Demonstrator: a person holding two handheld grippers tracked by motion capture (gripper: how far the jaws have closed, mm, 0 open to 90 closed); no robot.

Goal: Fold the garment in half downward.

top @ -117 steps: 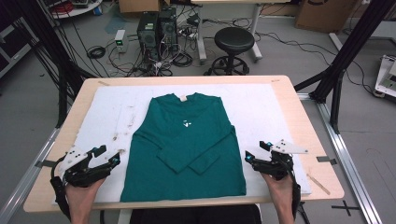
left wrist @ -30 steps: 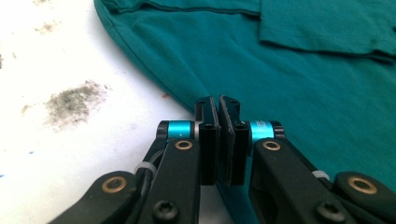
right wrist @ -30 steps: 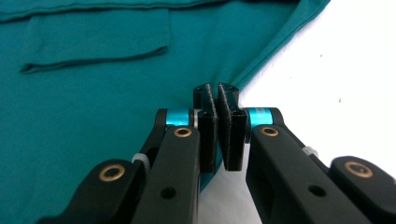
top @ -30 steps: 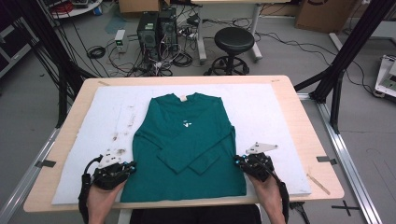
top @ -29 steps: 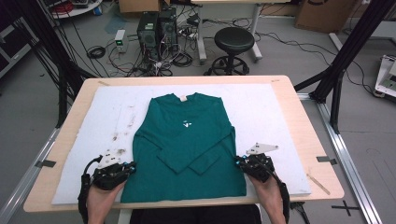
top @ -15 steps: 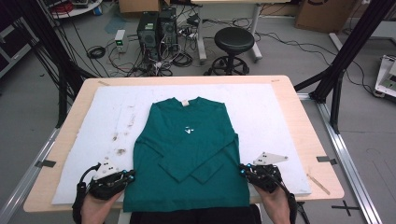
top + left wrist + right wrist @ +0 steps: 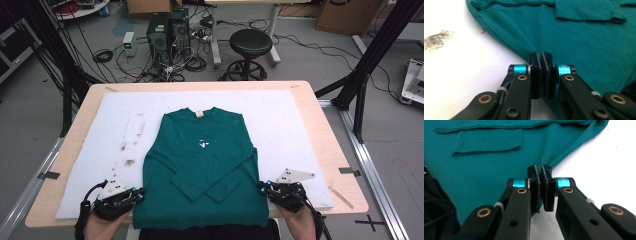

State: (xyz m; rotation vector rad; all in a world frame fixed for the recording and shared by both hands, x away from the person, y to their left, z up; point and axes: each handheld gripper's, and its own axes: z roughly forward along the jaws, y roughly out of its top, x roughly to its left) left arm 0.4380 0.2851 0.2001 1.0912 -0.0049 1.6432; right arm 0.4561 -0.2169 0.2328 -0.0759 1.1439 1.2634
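**Thin pinch at the hem corners could slip**

The green long-sleeved shirt (image 7: 202, 172) lies flat on the white mat (image 7: 300, 125) of the worktop (image 7: 330, 145), sleeves folded across its front. My left gripper (image 7: 541, 58) and right gripper (image 7: 539, 171) are each clamped tight on a bottom side edge. I judge the bite shallow: a sharp or uneven pull could free one corner, skew the shirt or unfold the sleeves.

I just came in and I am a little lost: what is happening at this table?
A person is handling a green long-sleeved shirt spread flat on the white table cover, sleeves folded across its front. The left claw pinches the shirt's near left edge, and the right claw pinches its near right edge. Both are shut on the fabric.
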